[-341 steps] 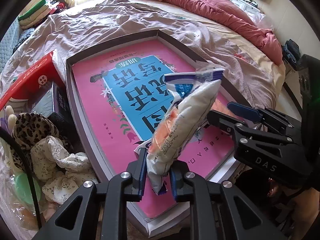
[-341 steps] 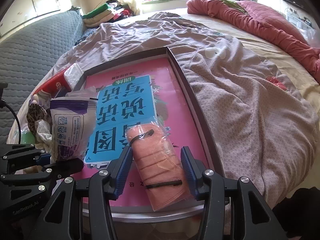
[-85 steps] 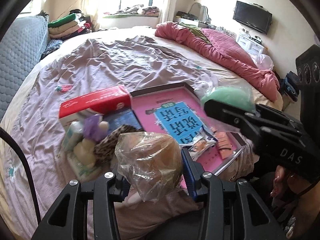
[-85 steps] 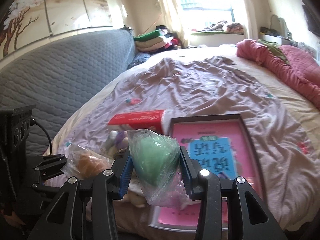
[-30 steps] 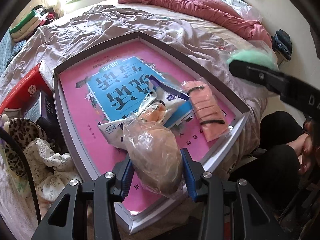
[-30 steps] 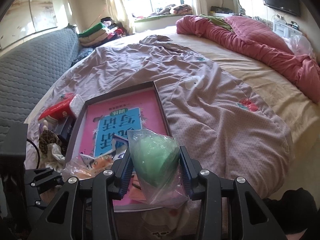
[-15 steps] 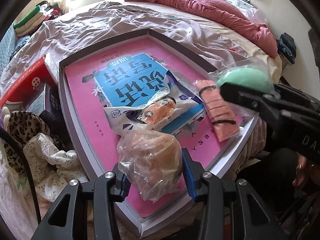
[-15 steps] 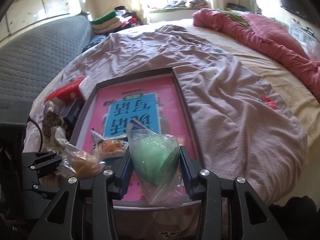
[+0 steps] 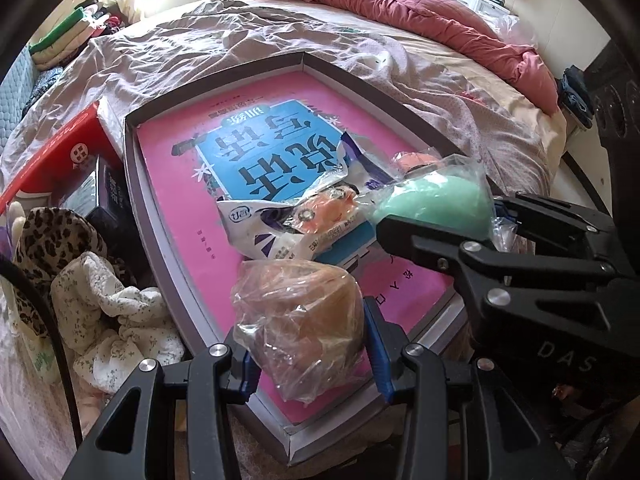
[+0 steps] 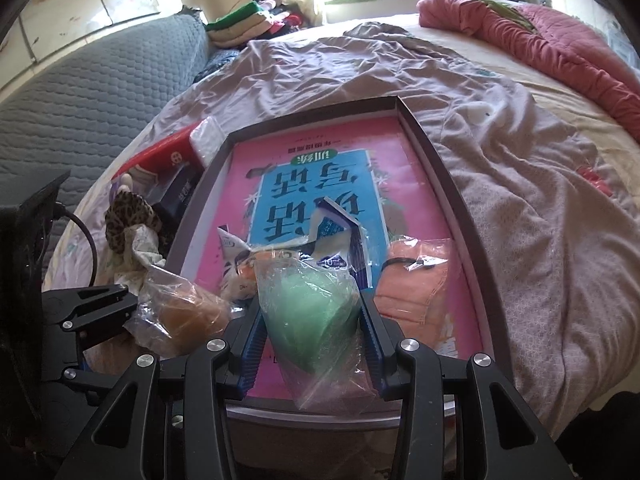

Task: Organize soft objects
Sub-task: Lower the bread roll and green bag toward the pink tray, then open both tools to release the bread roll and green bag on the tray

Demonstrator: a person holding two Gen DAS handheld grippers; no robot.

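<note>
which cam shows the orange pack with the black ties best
The right wrist view. There the orange pack lies nearly whole in the box, both black ties visible. In the left wrist view only its top edge peeks out behind the green bagged item held in the right gripper.

Home bedroom, wide bed with rumpled mauve sheet, pink quilt, folded clothes by window.

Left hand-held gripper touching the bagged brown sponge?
Touching. Left wrist view: the left hand-held gripper has both blue pads pressed against the bagged brown sponge.
</note>
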